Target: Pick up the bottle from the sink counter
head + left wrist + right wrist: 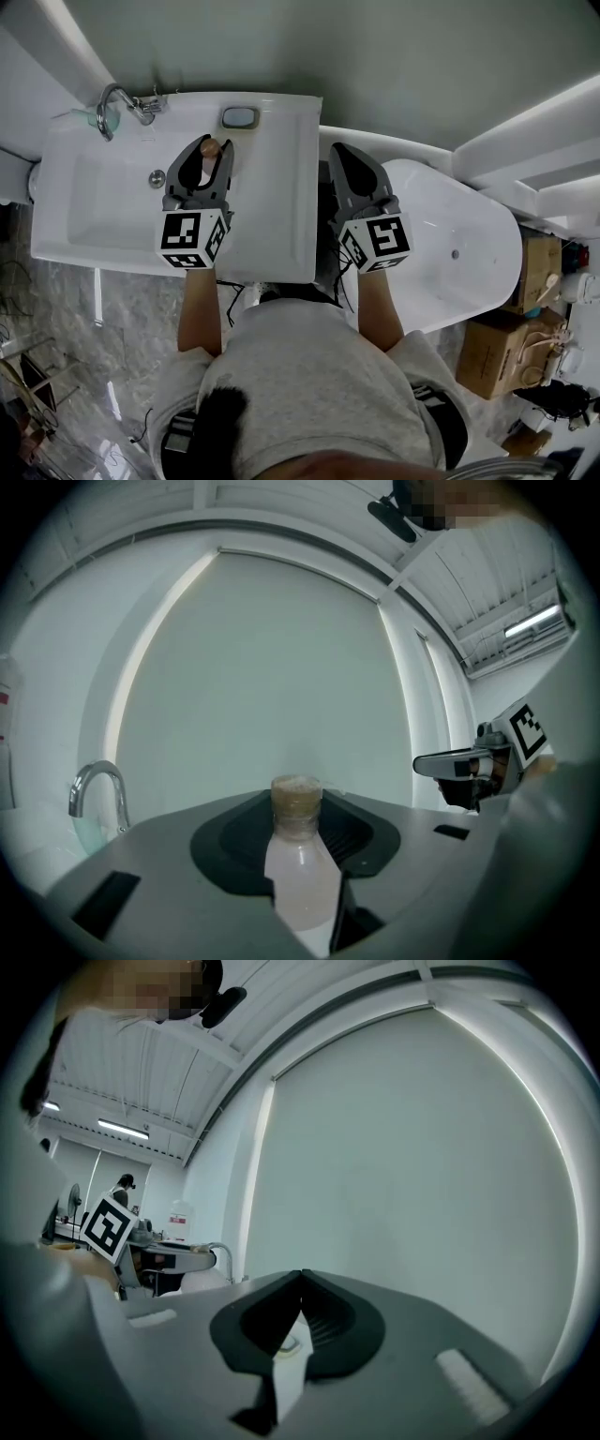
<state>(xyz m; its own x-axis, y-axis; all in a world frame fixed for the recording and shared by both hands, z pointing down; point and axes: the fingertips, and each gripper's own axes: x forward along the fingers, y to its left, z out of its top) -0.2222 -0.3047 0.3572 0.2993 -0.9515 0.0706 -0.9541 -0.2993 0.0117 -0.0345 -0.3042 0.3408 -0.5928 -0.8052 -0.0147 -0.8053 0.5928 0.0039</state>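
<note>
Bottle (298,874) held upright in the left gripper (214,150) over the white sink worktop (277,202).

The pale bottle, topped with a brownish cap (296,797), stood between the left gripper's jaws, which pressed on its sides and were spread only as far as its width. It sat over the right part of the basin, well to the right of the chrome faucet (117,98) and just beyond the drain (157,177). Whether its base touched the worktop could not be told. The right gripper (301,1277) was empty, its jaw tips together, and hung between the worktop's edge and the white bathtub (469,244).
</note>
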